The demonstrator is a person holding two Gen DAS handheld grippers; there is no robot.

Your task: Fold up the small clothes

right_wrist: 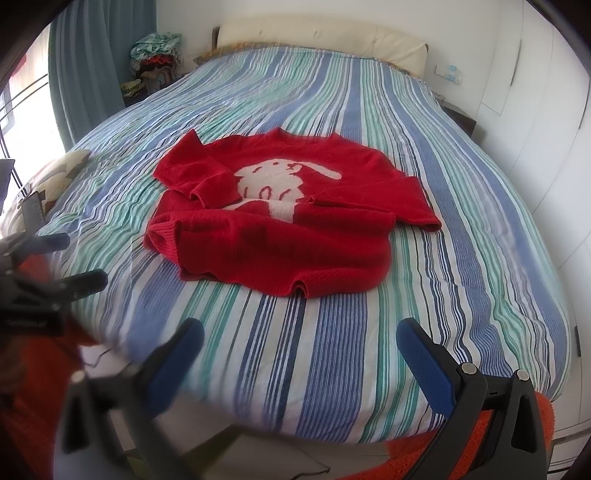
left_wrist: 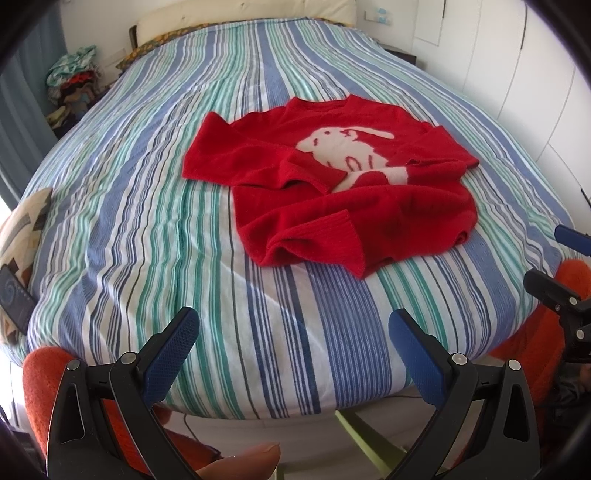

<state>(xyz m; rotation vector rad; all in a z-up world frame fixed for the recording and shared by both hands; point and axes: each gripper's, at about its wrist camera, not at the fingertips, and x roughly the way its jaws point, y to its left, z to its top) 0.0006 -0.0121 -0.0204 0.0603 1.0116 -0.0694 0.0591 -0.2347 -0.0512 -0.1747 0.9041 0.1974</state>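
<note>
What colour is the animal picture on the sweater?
Cream-white, on the red sweater; the animal picture shows best in the right wrist view.

Sweater [left_wrist: 332, 192] lies on bed [left_wrist: 147, 229], headboard [left_wrist: 251, 14] behind.

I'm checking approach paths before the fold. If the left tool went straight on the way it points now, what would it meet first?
Probably the striped bedspread first: the open left tool looks down over bare cover. The near hem of the red sweater lies farther on. Depth is uncertain through the fisheye.
</note>
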